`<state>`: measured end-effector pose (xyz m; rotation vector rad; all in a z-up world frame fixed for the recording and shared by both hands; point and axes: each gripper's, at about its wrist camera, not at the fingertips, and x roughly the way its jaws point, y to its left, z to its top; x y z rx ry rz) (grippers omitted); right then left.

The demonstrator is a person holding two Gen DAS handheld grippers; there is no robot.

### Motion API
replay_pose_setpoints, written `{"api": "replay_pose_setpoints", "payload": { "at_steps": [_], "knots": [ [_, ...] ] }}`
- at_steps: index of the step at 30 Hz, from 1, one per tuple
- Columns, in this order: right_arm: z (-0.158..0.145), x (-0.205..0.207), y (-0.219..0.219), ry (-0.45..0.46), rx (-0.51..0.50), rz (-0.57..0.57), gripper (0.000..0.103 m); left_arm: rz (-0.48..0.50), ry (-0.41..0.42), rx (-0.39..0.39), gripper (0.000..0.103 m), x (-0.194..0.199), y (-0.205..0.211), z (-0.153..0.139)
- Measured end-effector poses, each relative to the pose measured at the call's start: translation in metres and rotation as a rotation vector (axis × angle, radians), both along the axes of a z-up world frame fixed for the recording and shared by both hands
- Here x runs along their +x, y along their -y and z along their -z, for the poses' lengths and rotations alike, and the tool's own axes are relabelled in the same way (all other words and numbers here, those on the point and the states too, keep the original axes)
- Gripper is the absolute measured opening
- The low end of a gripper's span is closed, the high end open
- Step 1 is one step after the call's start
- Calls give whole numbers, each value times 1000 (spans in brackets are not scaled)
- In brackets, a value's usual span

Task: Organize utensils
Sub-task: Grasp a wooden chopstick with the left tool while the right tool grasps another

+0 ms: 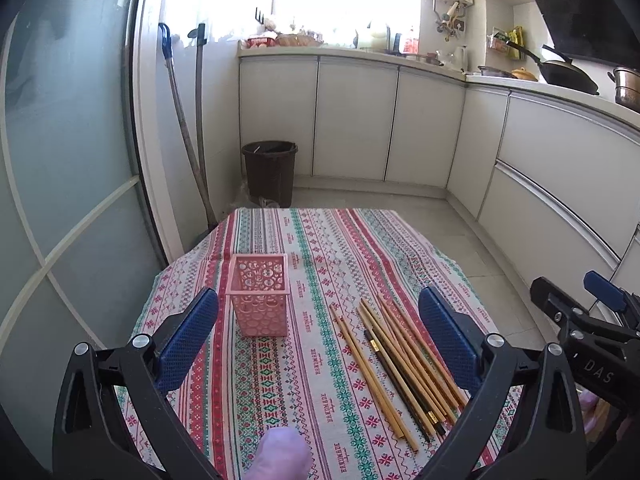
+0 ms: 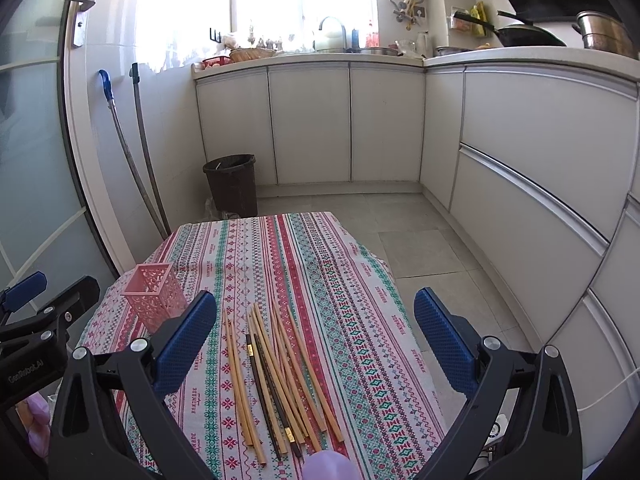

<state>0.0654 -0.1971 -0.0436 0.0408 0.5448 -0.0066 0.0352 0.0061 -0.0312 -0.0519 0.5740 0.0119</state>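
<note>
Hovering above the near end of a tabletop (image 1: 320, 240) under a striped, patterned cloth: left hand-held gripper (image 1: 318, 344), blue pads spread wide, pinching nothing. Same for the right hand-held gripper (image 2: 316, 344), jaws wide apart, nothing between them.

Standing upright on the cloth: one pink perforated holder (image 1: 260, 294), square-mouthed, nothing visible inside from the left wrist view. Framed just beside the left gripper's left pad there; seen at the far left in the right wrist view (image 2: 154, 296), partly behind the right gripper's left pad.

Lying flat to the right of the holder and well apart from it: a loose bunch of chopsticks (image 1: 404, 364), roughly a dozen, exact count hard to tell where they overlap. Mostly pale bamboo; two dark ones with gold bands among them. Two pale ones set slightly apart on the left side of the bunch. Fanned lengthwise along the cloth, thick ends toward the camera. In the right wrist view, spread between the two pads (image 2: 276, 380).

On the floor beyond the tabletop: one dark waste bin (image 2: 232, 184). Against the wall near it: two long handles (image 2: 132, 148). Behind: white cabinets (image 1: 352, 120) under a cluttered counter.
</note>
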Motion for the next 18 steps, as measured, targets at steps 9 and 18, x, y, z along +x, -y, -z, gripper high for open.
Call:
{"api": "replay_pose_setpoints", "payload": {
  "at_steps": [9,18],
  "knots": [
    [-9,78,44,-323,447,4,96,-41,-651,-276,85,97,-15,103],
    [75,139,84,-625,722,89,96,-149,-728,-210,59,150,23,152]
  ]
}}
